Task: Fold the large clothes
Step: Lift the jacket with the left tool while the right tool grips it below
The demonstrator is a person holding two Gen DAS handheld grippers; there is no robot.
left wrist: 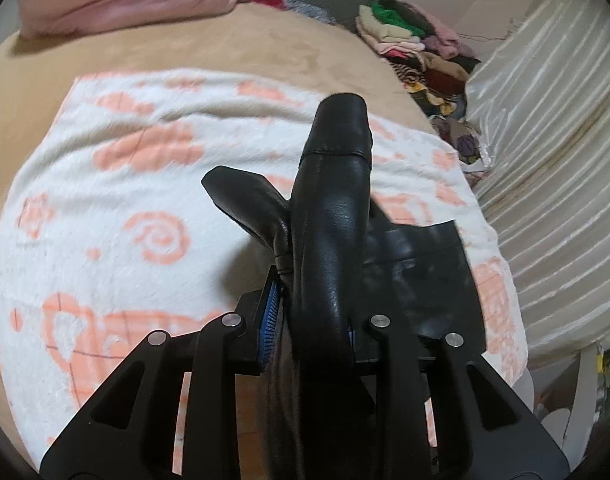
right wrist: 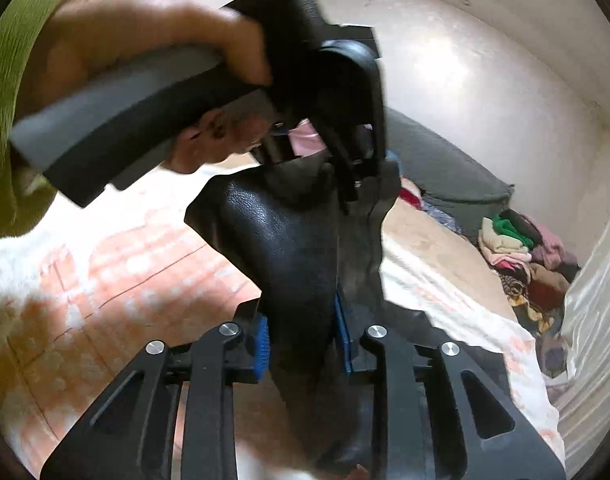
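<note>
Left wrist view: the left gripper [left wrist: 311, 320] is seen clamped on a bunched fold of the black leather garment [left wrist: 331, 216], which rises from between the blue pads toward the upper middle of the frame, its long axis running straight ahead of the fingers. A flat panel of the garment spreads to the lower right over the white and orange blanket [left wrist: 125, 200]. In the right wrist view the right gripper [right wrist: 303, 336] is likewise closed on the same garment [right wrist: 285, 248], whose length runs up the middle of the frame to the left gripper [right wrist: 345, 128], held in the left hand [right wrist: 153, 36] at upper left. The garment is thus stretched between the two grippers above the blanket [right wrist: 125, 272], each holding one end; neither is judged nearer. The next fold is judged to turn on this shared axis.
</note>
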